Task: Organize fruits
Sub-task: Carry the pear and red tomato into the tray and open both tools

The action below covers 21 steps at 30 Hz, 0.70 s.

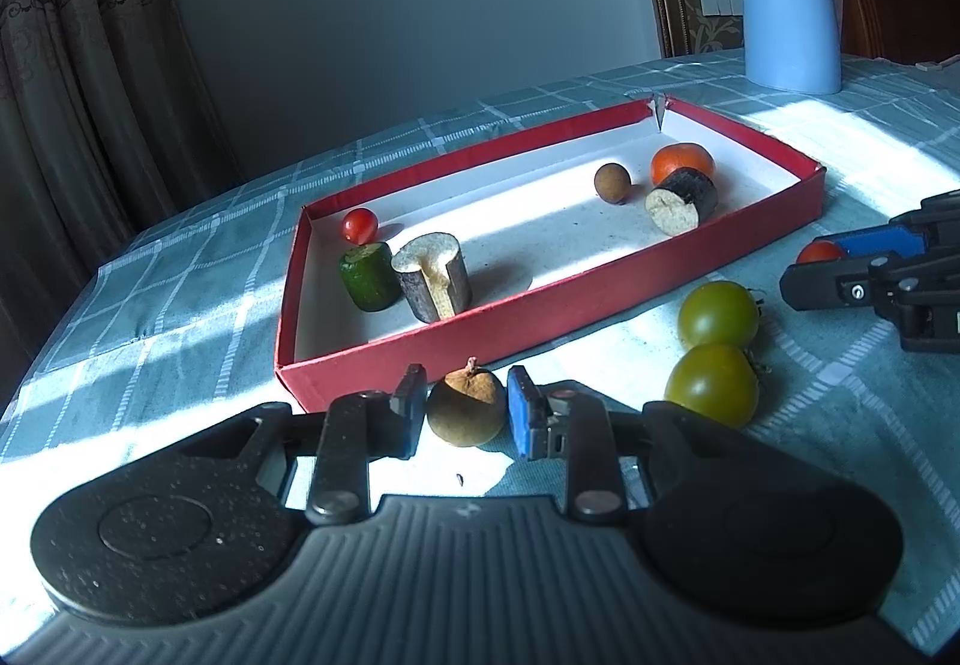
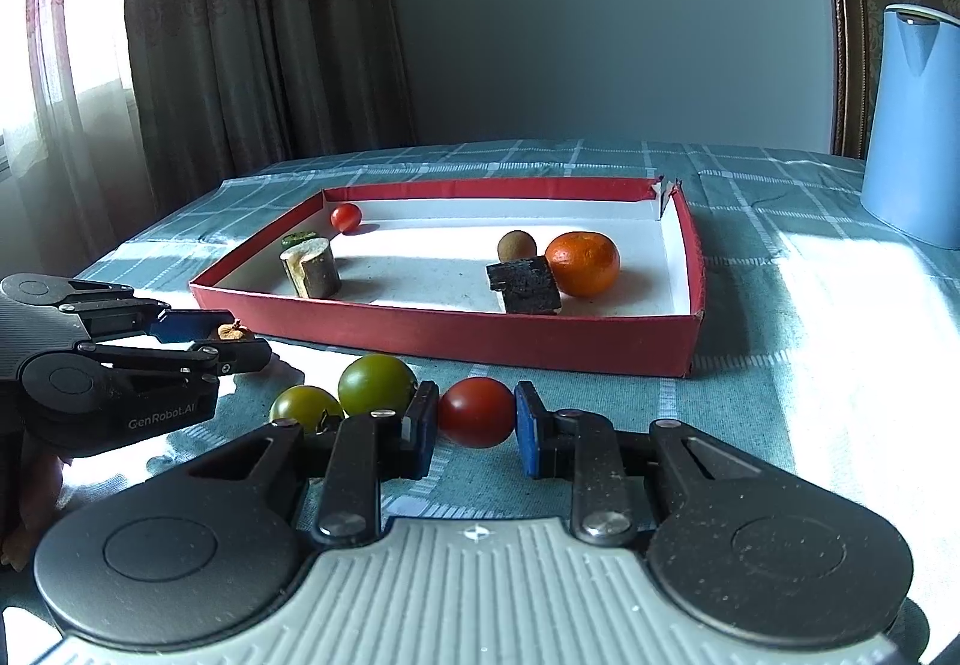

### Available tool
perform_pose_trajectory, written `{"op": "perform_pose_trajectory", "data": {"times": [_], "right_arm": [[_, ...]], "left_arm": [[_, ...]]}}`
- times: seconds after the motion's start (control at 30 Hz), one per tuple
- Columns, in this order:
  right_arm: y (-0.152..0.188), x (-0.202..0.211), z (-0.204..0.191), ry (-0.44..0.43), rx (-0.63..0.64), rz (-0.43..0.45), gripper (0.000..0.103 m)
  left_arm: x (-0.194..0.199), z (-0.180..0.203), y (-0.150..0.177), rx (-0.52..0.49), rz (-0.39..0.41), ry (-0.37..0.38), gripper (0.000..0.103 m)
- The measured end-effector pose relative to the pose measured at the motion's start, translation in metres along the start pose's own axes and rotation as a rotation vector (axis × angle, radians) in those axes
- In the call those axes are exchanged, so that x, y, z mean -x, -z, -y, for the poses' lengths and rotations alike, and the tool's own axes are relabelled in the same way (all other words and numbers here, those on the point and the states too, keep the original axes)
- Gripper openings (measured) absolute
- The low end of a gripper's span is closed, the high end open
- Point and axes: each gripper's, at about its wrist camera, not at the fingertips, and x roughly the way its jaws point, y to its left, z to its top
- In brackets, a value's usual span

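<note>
With several fruits lying in the red box point(image 1: 540, 323), the left gripper point(image 1: 467, 408) is clamping a brown fruit point(image 1: 467, 406) and the right gripper point(image 2: 476, 413) is clamping a red tomato point(image 2: 476, 412), while two green tomatoes point(image 2: 377, 384) are waiting outside.

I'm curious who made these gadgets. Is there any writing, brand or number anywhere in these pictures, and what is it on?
"GenRobot.AI": pale lettering on the black body of the left gripper, seen from the right wrist view.
No other text is readable: the red box, blue kettle and fruits carry none.
</note>
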Motion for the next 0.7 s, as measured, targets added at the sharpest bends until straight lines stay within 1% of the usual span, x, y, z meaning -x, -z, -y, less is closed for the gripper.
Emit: {"op": "perform_pose_trajectory", "data": {"times": [0.27, 0.33, 0.47, 0.63, 0.7], "right_arm": [[-0.001, 0.000, 0.000, -0.007, -0.004, 0.015, 0.026], [-0.005, 0.000, -0.003, -0.009, 0.005, 0.024, 0.026], [-0.019, -0.006, -0.015, 0.007, 0.063, 0.042, 0.026], [-0.044, -0.027, -0.024, 0.029, 0.090, 0.063, 0.026], [-0.053, -0.040, -0.025, 0.039, 0.088, 0.056, 0.026]], "left_arm": [[0.000, 0.000, -0.001, 0.005, -0.003, 0.002, 0.026], [0.002, -0.002, -0.003, 0.019, 0.011, 0.008, 0.026], [0.006, -0.007, -0.011, 0.054, 0.051, 0.018, 0.026], [-0.004, -0.021, -0.026, 0.128, 0.069, -0.018, 0.026], [-0.013, -0.023, -0.033, 0.145, 0.059, -0.053, 0.026]]}}
